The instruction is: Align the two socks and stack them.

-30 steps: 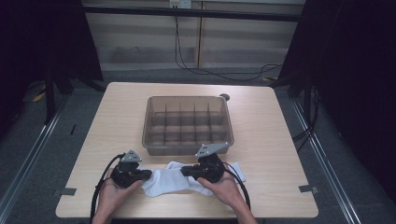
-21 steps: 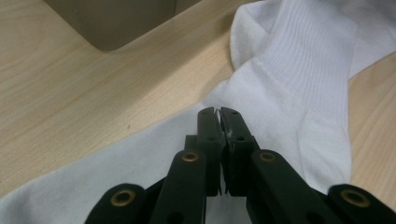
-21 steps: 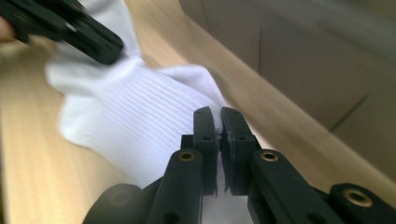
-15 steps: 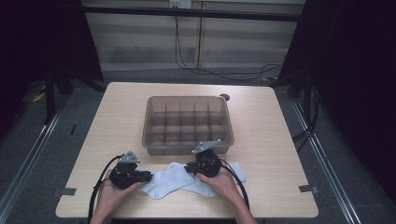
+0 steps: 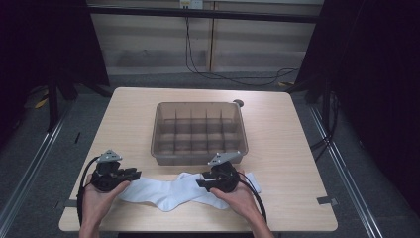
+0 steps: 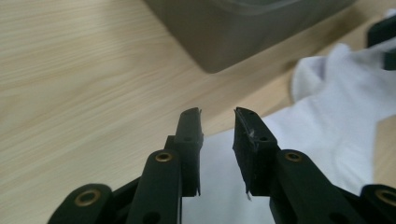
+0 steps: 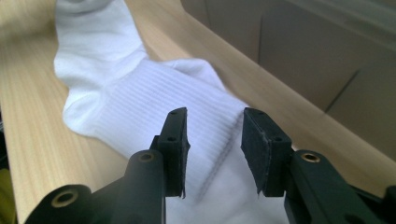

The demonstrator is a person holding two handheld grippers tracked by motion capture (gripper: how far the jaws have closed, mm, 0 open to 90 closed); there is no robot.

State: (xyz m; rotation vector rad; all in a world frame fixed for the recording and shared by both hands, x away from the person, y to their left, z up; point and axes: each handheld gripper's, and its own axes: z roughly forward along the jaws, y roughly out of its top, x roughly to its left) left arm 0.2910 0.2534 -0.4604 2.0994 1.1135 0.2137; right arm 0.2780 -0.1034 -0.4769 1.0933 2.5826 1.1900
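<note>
Over on the left, the left gripper (image 5: 132, 173) sat in the person's hand near the table's front edge, its two flat black jaws standing apart with bare air between them; they had just been opening, and nothing was clamped. Just past those tips began the white sock (image 5: 171, 191), soft ribbed knit, limp and slightly rumpled, lying flat on the pale wood-grain table (image 5: 297, 148). In the left gripper view the sock (image 6: 327, 121) spread below and beyond the jaws, untouched by the pads. Its long axis ran across the table from left to right, parallel to the front edge, one end pointing at the left gripper, the other reaching past the right one. Behind it stood the translucent grey-brown plastic box (image 5: 198, 131), rectangular, split by thin dividers into small compartments. On the right, the right gripper (image 5: 202, 182) hovered over the sock's ribbed cuff (image 7: 210, 126), jaws likewise parted and just been opening, the fabric lying under the gap, released rather than pinched.
</note>
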